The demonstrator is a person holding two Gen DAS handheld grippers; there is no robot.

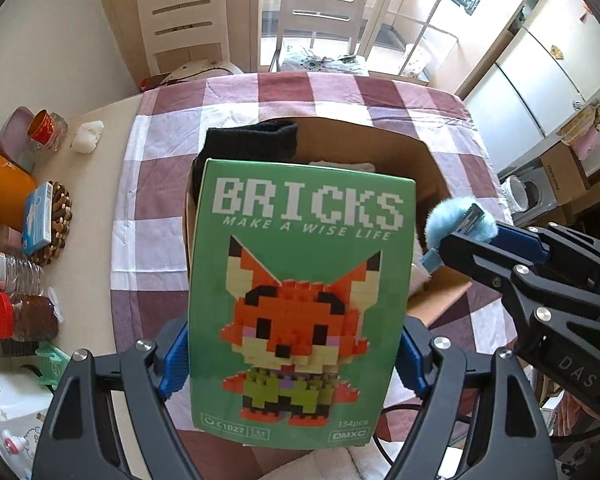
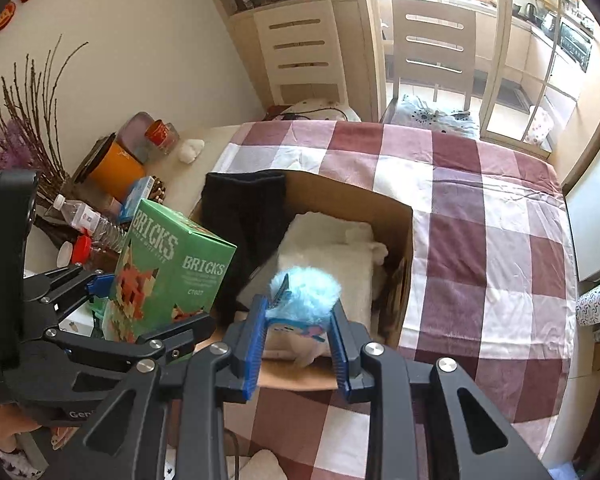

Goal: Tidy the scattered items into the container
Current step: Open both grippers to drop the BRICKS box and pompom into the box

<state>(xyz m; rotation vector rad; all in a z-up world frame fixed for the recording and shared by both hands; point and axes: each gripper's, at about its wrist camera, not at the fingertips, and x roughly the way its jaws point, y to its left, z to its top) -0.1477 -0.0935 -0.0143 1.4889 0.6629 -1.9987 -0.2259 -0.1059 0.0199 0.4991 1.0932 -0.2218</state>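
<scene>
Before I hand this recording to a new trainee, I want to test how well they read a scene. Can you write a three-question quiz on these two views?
1. True or false: the left tool holds the green BRICKS box.
2. What does the right tool grip?
A. a water bottle
B. a fluffy blue toy
C. a black sock
3. Fill in: inside the cardboard box lie a black cloth and a ____ folded cloth.

Key
1. True: the blue pads press both sides of the box.
2. B, the fluffy blue toy.
3. white, the white folded cloth.
</scene>
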